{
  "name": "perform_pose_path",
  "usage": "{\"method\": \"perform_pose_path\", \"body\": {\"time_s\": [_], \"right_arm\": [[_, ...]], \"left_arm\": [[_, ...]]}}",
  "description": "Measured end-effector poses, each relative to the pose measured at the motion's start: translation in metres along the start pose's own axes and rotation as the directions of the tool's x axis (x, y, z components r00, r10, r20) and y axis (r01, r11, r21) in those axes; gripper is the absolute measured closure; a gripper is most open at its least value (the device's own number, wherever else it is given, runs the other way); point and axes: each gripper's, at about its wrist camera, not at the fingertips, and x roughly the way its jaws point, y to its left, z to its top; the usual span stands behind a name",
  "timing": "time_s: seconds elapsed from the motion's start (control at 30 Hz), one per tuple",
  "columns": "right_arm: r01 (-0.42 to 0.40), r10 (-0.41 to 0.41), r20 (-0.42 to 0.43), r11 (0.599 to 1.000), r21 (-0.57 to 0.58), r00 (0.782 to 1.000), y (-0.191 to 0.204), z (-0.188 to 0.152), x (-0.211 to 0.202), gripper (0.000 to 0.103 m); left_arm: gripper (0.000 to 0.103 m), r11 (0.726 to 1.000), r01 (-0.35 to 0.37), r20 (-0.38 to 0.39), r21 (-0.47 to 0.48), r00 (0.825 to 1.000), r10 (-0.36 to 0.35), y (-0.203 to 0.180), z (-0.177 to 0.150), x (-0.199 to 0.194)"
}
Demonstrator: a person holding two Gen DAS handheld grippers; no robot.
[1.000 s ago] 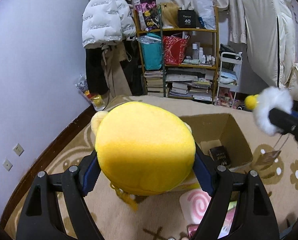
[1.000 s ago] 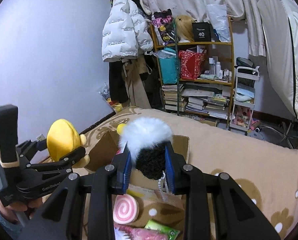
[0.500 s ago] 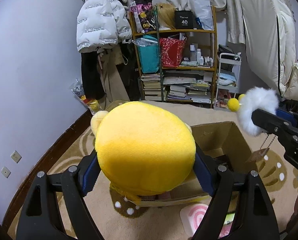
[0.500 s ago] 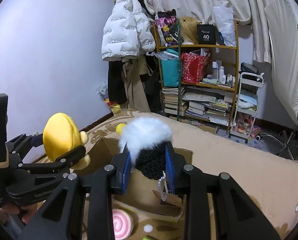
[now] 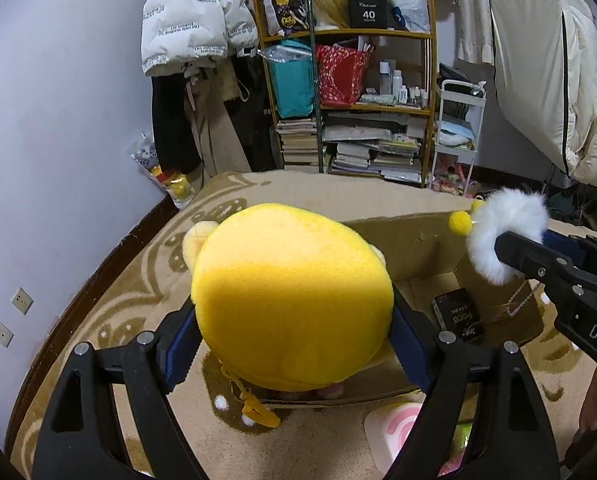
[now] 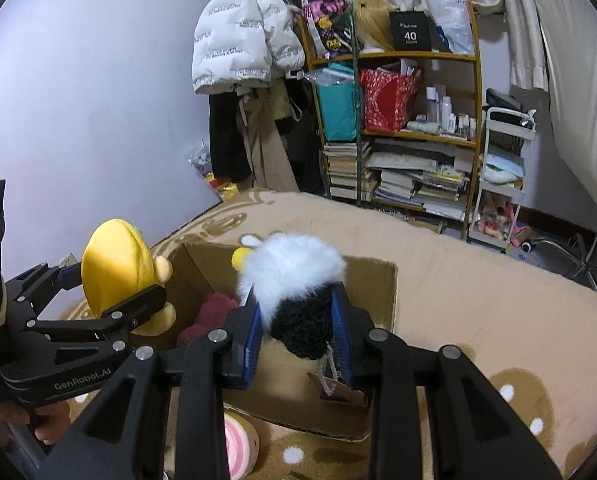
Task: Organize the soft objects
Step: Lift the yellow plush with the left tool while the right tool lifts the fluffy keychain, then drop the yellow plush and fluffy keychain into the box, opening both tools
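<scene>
My left gripper [image 5: 294,344] is shut on a round yellow plush toy [image 5: 290,300] and holds it above the near left edge of an open cardboard box [image 5: 418,240]. The toy also shows in the right wrist view [image 6: 116,276], with the left gripper [image 6: 110,292] around it. My right gripper [image 6: 298,332] is shut on a white and black fluffy toy [image 6: 294,280] with a yellow pom-pom and a hanging paper tag, held over the box [image 6: 374,280]. That fluffy toy shows at the right of the left wrist view [image 5: 506,232].
The box stands on a tan patterned carpet [image 6: 498,300]. Inside it lie a dark red plush [image 6: 214,312] and a small black packet [image 5: 456,316]. A pink swirl cushion [image 6: 238,444] lies in front of the box. A cluttered shelf [image 6: 398,128] and a white cart [image 6: 502,176] stand at the back wall.
Both grippers have moved forward over the box with their toys still held. The box now lies closer and lower in both views.
</scene>
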Motion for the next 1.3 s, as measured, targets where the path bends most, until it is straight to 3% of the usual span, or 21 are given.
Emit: {"method": "perform_pose_path", "body": {"time_s": [0.37, 0.67, 0.9, 1.03, 1.13, 1.3], "right_arm": [[-0.004, 0.005, -0.047, 1.0, 0.013, 0.999, -0.008, -0.011, 0.013, 0.068], [-0.018, 0.02, -0.059, 1.0, 0.025, 0.998, -0.012, -0.014, 0.015, 0.067], [-0.031, 0.034, -0.079, 0.999, 0.038, 0.996, -0.014, -0.017, 0.016, 0.066], [-0.036, 0.04, -0.082, 0.998, 0.043, 0.996, -0.015, -0.018, 0.014, 0.06], [-0.035, 0.038, -0.077, 0.998, 0.043, 0.996, -0.014, -0.018, 0.012, 0.056], [-0.036, 0.039, -0.057, 0.997, 0.064, 0.998, -0.014, -0.017, -0.002, 0.034]], "left_arm": [[0.019, 0.999, 0.035, -0.069, -0.034, 0.997, -0.037, 0.001, -0.01, 0.017], [0.019, 0.998, 0.052, -0.059, -0.039, 0.997, -0.055, -0.003, -0.01, 0.019], [0.013, 0.999, 0.04, -0.09, -0.002, 0.995, -0.04, -0.01, -0.014, 0.022], [0.011, 0.999, 0.044, -0.114, -0.021, 0.992, -0.046, -0.007, -0.016, 0.025], [0.003, 0.999, 0.034, -0.085, -0.041, 0.996, -0.038, -0.003, -0.016, 0.019], [0.002, 0.998, 0.039, -0.069, -0.047, 0.997, -0.042, -0.001, -0.014, 0.01]]}}
